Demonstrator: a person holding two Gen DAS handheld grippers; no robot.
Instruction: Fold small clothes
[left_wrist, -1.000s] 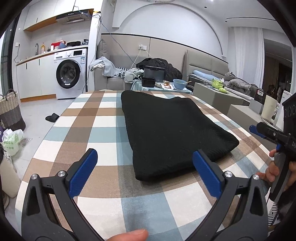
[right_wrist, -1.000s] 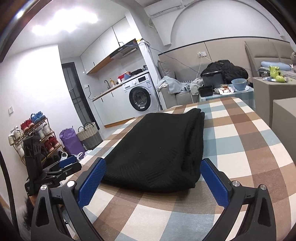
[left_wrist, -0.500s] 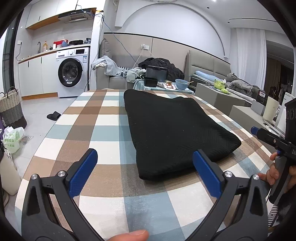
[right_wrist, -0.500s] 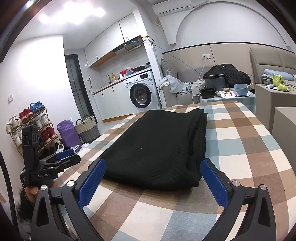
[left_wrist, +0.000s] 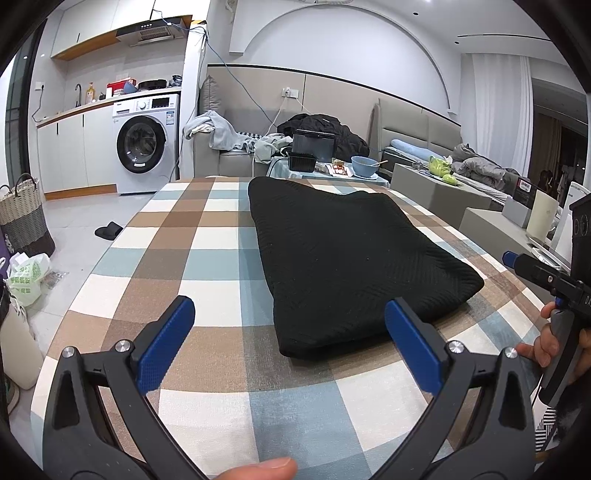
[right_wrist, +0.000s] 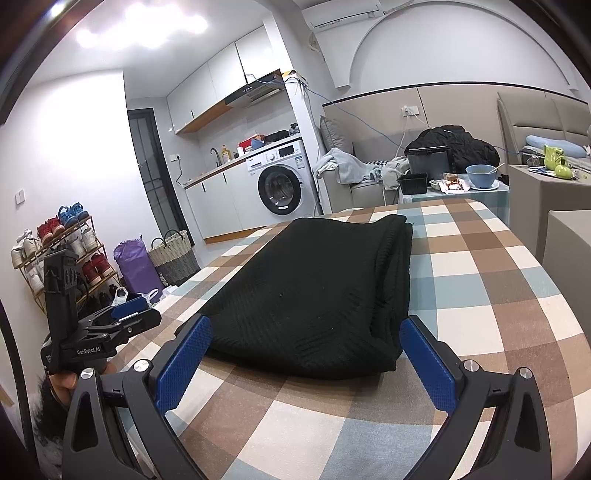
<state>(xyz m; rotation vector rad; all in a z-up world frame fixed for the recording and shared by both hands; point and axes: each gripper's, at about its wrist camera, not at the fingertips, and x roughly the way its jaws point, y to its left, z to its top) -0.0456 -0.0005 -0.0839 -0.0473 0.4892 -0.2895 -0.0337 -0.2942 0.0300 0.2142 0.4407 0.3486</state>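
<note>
A black knitted garment (left_wrist: 351, 258) lies folded into a long flat rectangle on the checked tablecloth (left_wrist: 207, 266); it also shows in the right wrist view (right_wrist: 321, 295). My left gripper (left_wrist: 288, 332) is open and empty, held just short of the garment's near end. My right gripper (right_wrist: 303, 347) is open and empty, its blue pads (right_wrist: 424, 365) either side of the garment's near edge without touching it. Each gripper shows in the other's view: the right one (left_wrist: 535, 273) at the right, the left one (right_wrist: 122, 321) at the left.
The table's edges (right_wrist: 546, 266) fall away on both sides. A low side table with a blue bowl (left_wrist: 364, 164) and black boxes stands beyond the far end. A sofa with clothes (left_wrist: 221, 133), a washing machine (left_wrist: 144, 147), a basket (left_wrist: 22, 214) and a shoe rack (right_wrist: 55, 251) stand around.
Both grippers have drifted slightly, with the camera views shifting a little. The garment has not moved and both grippers stay open.
</note>
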